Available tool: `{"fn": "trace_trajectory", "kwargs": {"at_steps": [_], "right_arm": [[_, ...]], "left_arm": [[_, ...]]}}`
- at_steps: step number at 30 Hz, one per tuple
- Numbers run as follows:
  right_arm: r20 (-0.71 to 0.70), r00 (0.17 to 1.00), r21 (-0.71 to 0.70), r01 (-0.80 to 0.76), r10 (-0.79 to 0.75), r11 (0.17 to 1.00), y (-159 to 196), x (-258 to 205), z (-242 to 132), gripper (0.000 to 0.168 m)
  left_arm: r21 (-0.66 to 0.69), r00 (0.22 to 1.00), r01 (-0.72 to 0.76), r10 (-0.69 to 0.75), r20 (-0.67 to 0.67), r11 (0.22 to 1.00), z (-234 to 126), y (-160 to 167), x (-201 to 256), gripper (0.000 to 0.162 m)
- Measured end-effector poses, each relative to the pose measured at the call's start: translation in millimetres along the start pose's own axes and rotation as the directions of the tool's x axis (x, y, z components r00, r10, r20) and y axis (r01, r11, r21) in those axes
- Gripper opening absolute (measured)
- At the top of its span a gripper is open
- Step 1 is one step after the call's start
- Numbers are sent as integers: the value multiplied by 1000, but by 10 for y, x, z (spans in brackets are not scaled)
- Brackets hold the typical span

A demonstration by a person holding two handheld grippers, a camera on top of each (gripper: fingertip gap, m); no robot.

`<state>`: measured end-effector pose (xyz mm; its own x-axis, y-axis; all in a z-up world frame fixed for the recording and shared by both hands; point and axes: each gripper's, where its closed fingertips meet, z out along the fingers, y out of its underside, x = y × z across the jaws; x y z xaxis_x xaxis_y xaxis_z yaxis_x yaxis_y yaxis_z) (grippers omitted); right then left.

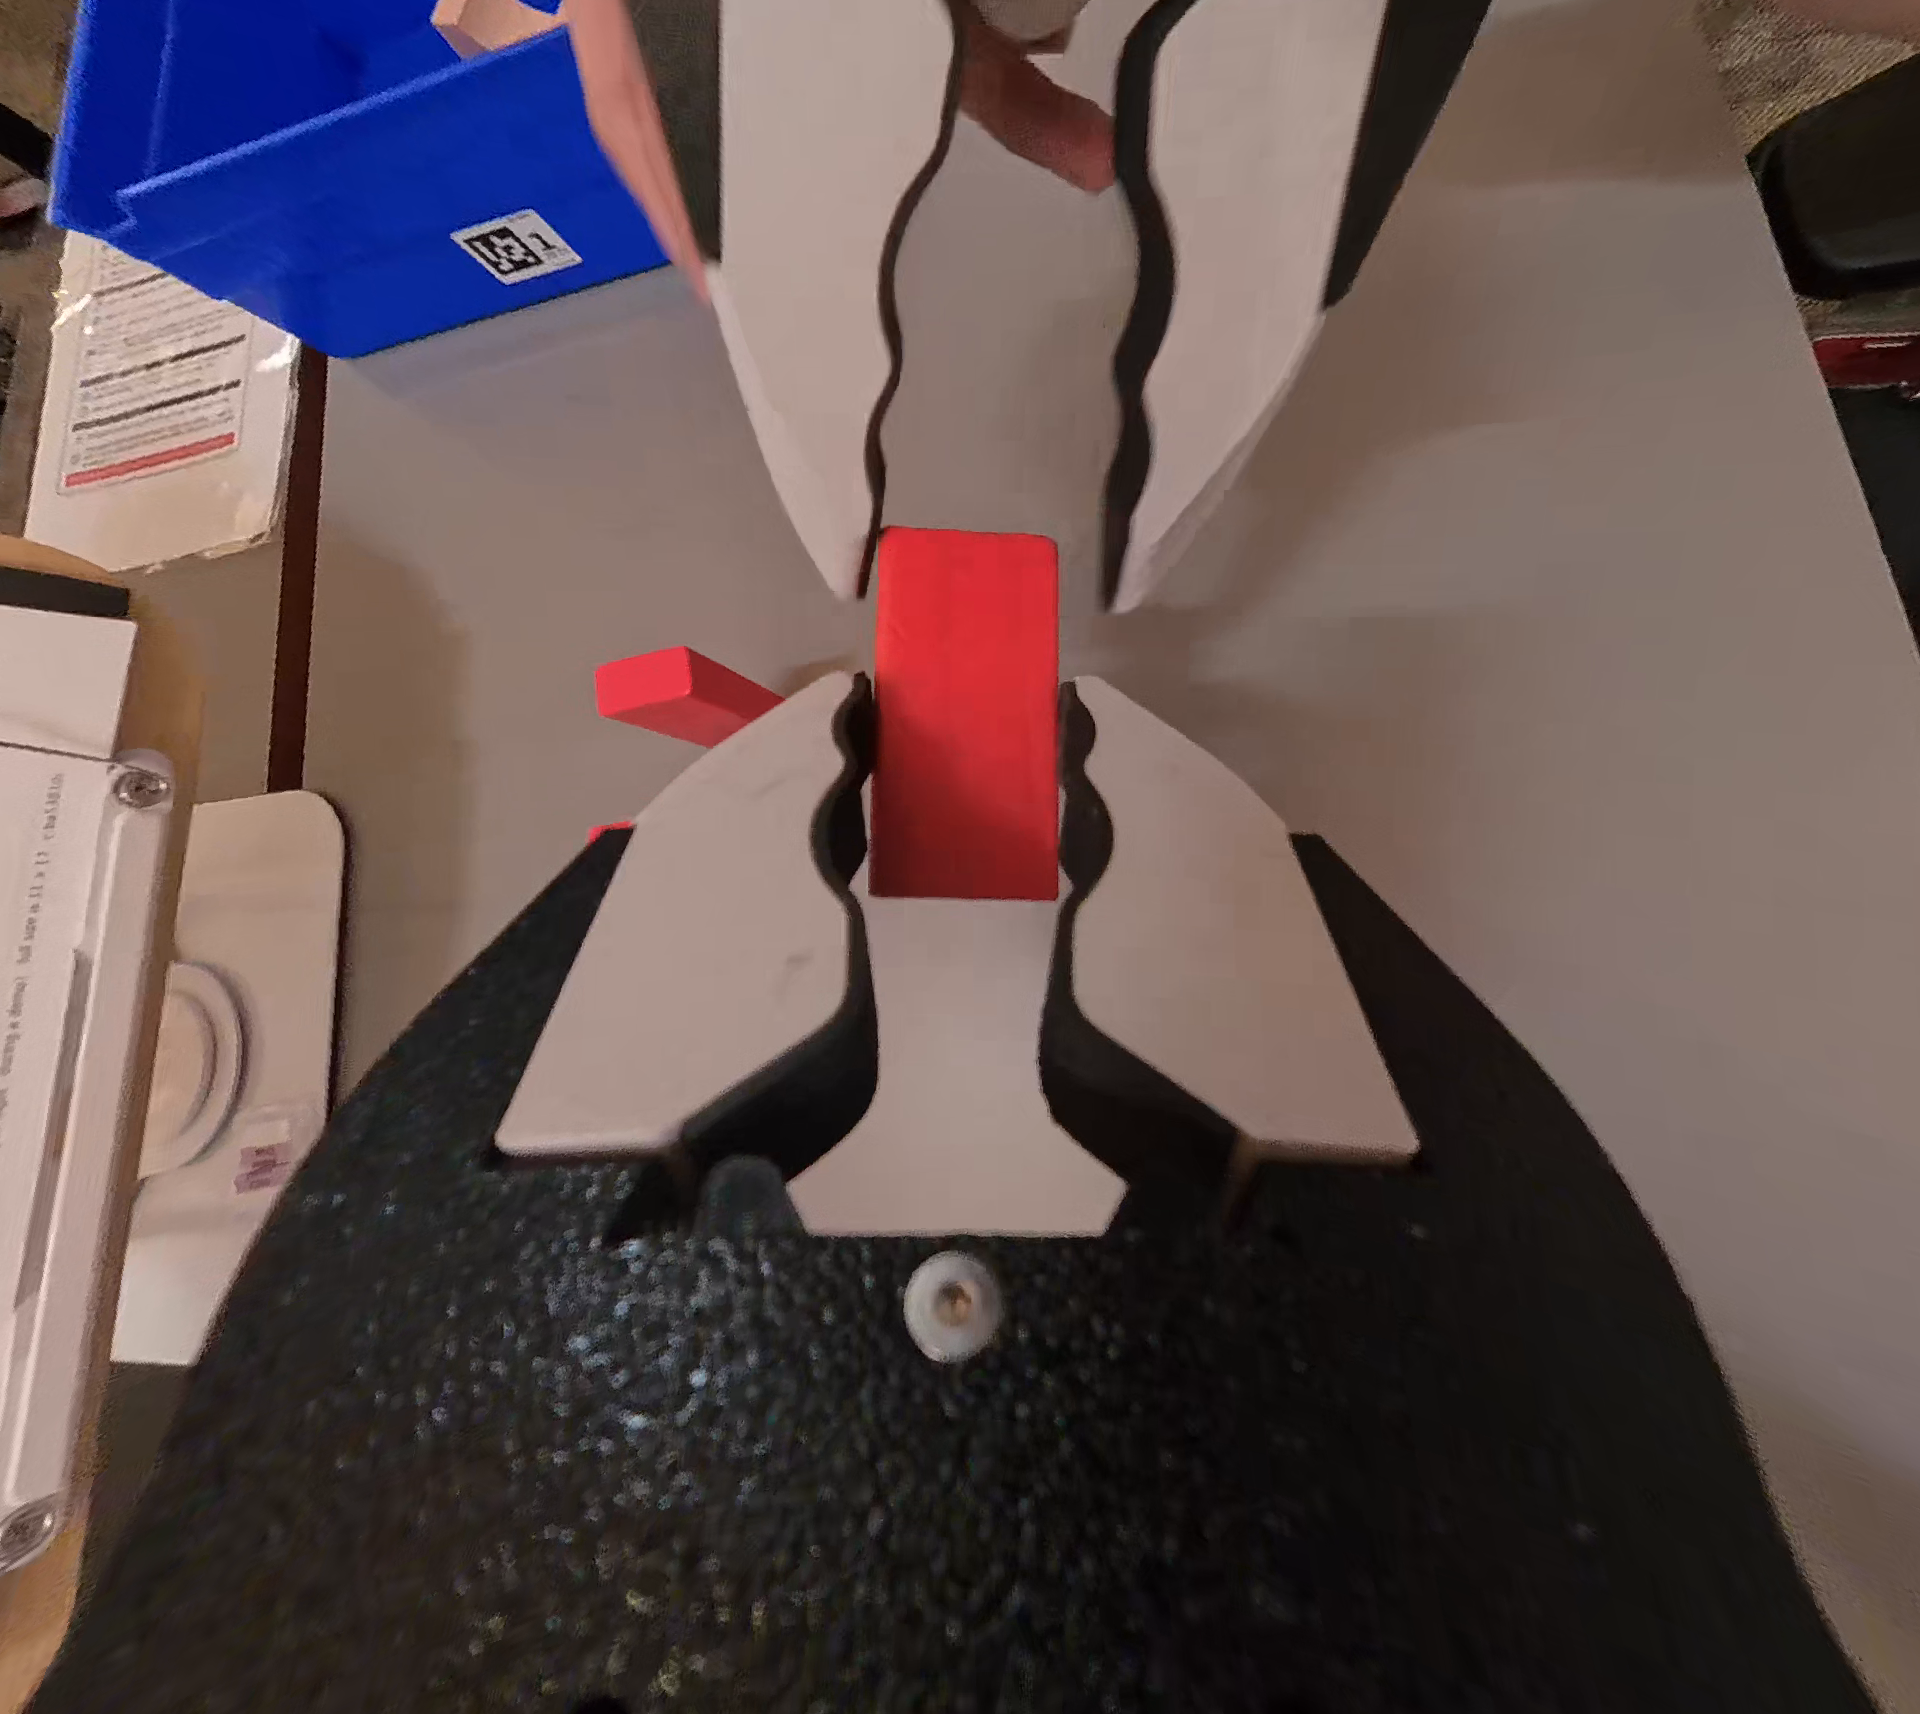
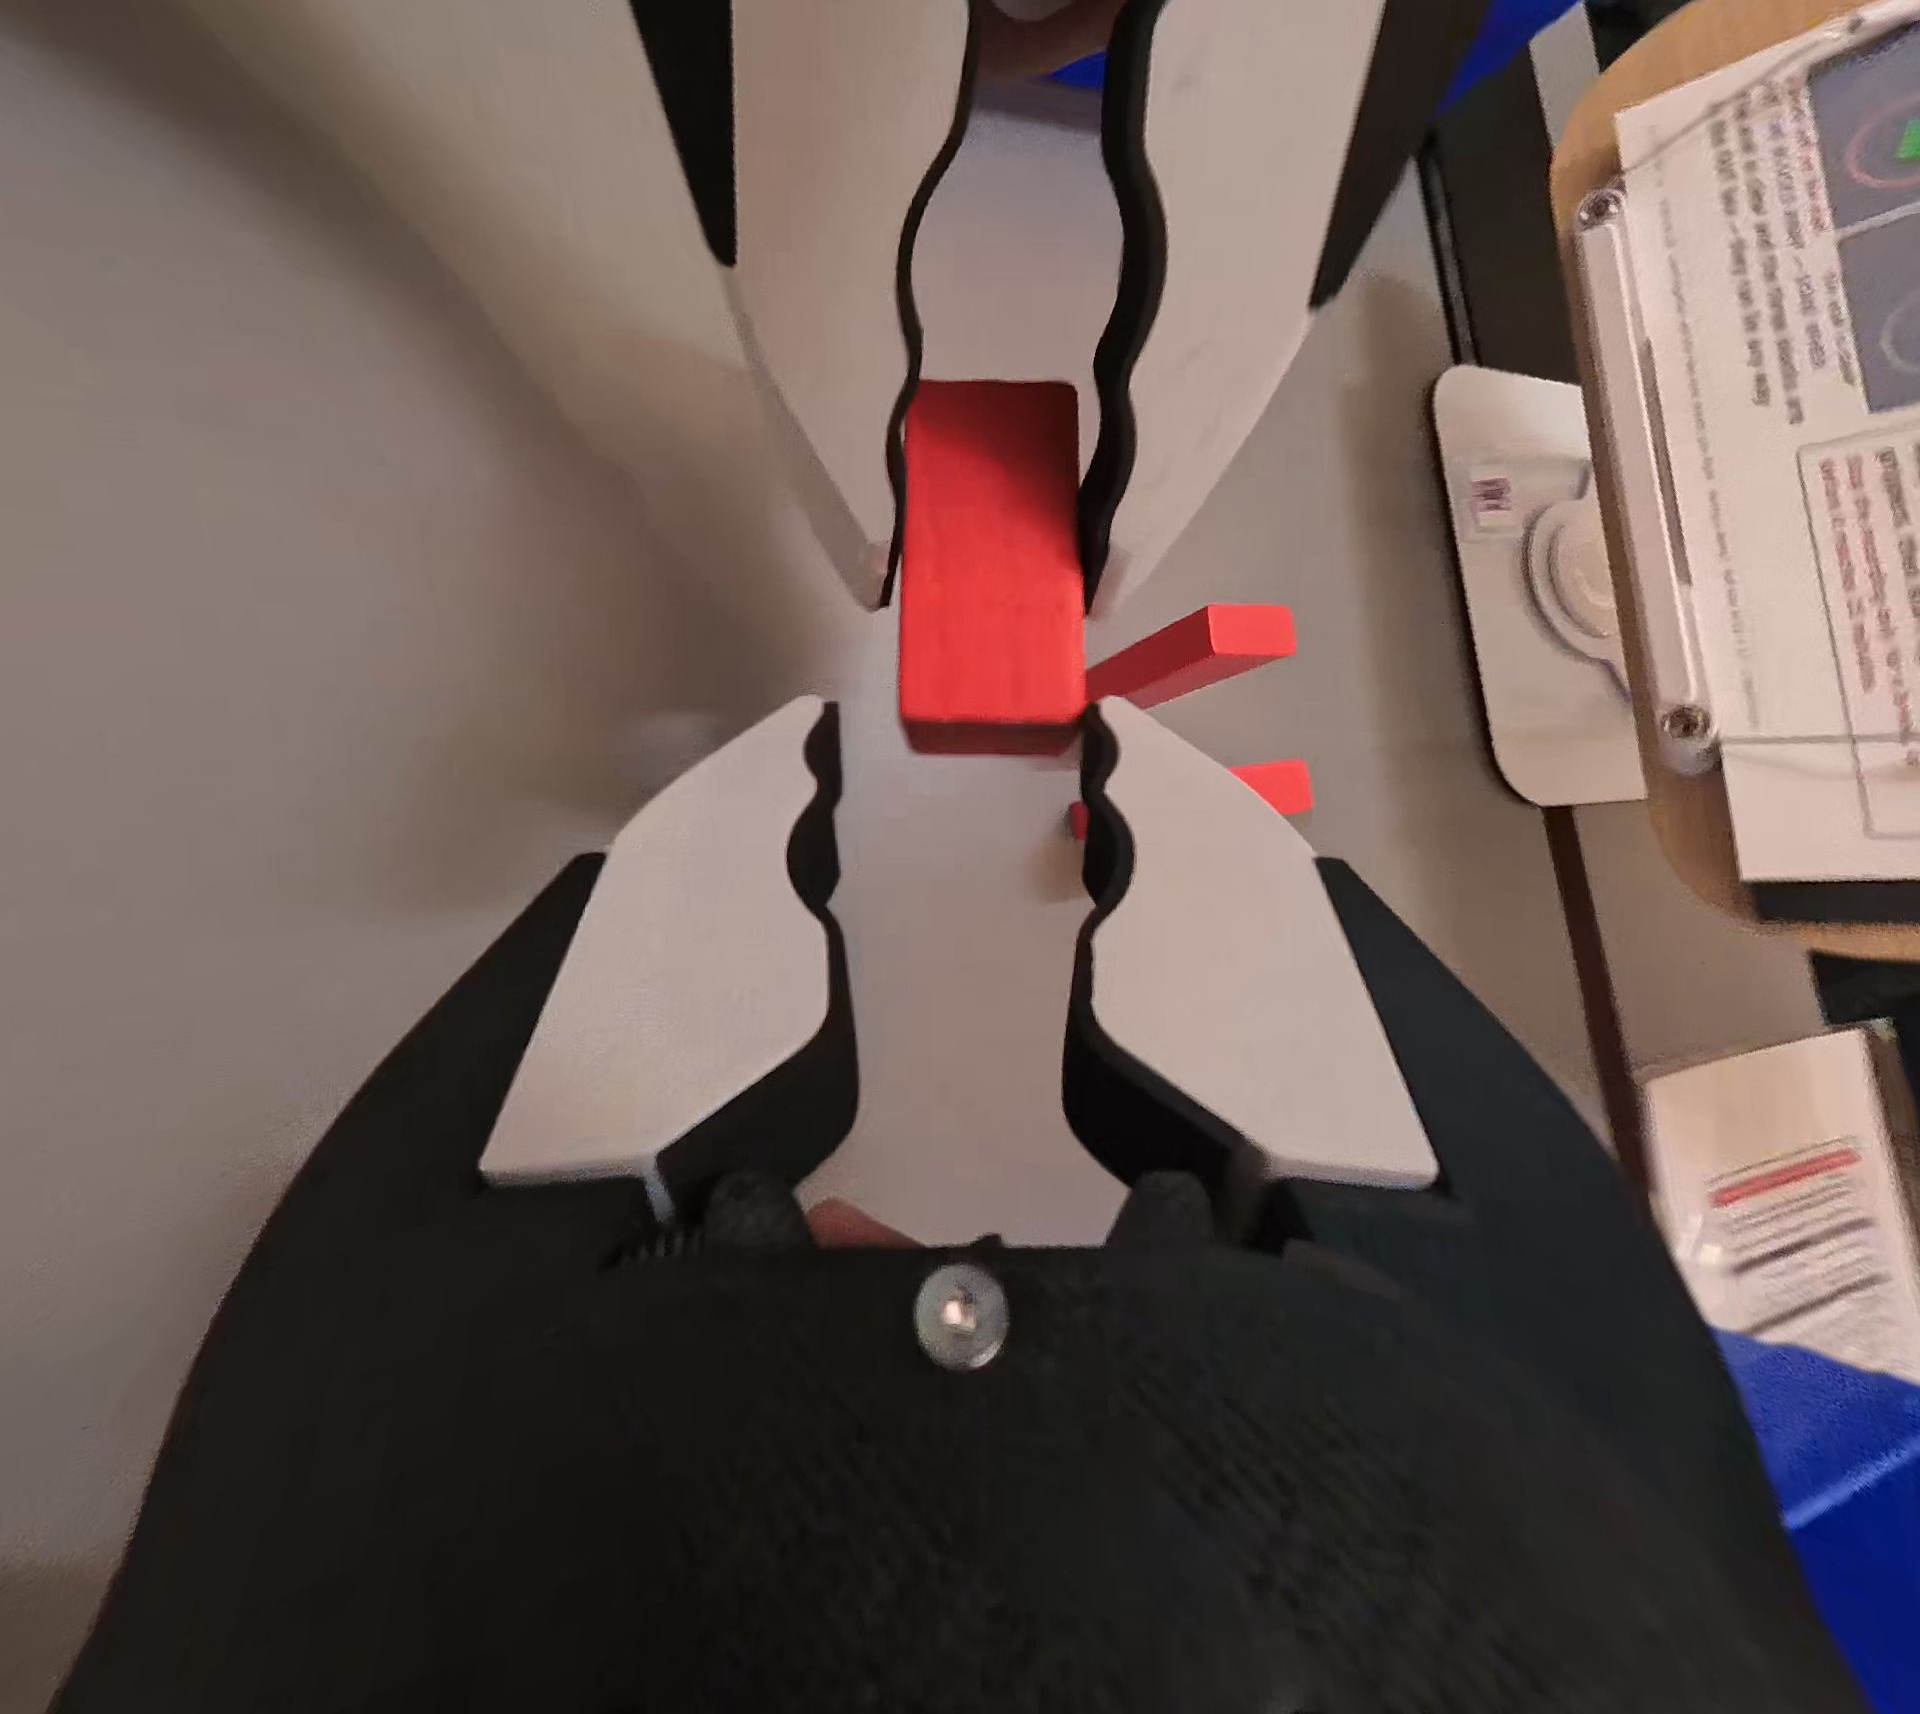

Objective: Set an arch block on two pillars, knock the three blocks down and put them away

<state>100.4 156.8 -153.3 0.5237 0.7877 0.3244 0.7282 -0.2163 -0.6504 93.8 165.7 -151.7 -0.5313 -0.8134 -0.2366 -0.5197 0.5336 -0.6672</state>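
A flat red block [image 1: 966,729] is held between the black pads of my left gripper [image 1: 966,688], which is shut on its near part just above the white table [image 1: 1455,625]. My right gripper [image 1: 987,589] faces it from the far side. Its tips sit at the block's far end, spread a little wider than the block. In the right wrist view the same red block [image 2: 987,563] is clamped by the left gripper [image 2: 992,589]. My right gripper [image 2: 961,719] is open, with its tips just at the block's near end.
More red blocks lie on the table beside the grippers [image 1: 686,693] [image 2: 1195,656] [image 2: 1273,791]. A blue divided bin [image 1: 343,137] with a wooden piece [image 1: 478,12] in it stands at the far left. Papers and a clear holder [image 1: 83,1041] lie past the table's left edge.
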Motion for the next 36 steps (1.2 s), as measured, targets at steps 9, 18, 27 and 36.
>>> {"fn": "trace_trajectory", "kwargs": {"at_steps": [9,18,27,36], "right_arm": [[-194,919,447,-228,343,865,142,99,-377,82],[-133,845,621,-337,518,708,298,-22,-446,94],[-124,842,634,-341,526,694,342,-25,-469,93],[-122,848,615,-343,516,710,370,-51,-423,92]], "left_arm": [[63,995,102,-101,-29,993,-50,-25,-640,34],[29,984,163,-161,-76,986,289,136,-921,34],[-26,975,191,-193,-107,981,408,315,-945,34],[-35,974,192,-195,-117,981,436,356,-918,34]]}}
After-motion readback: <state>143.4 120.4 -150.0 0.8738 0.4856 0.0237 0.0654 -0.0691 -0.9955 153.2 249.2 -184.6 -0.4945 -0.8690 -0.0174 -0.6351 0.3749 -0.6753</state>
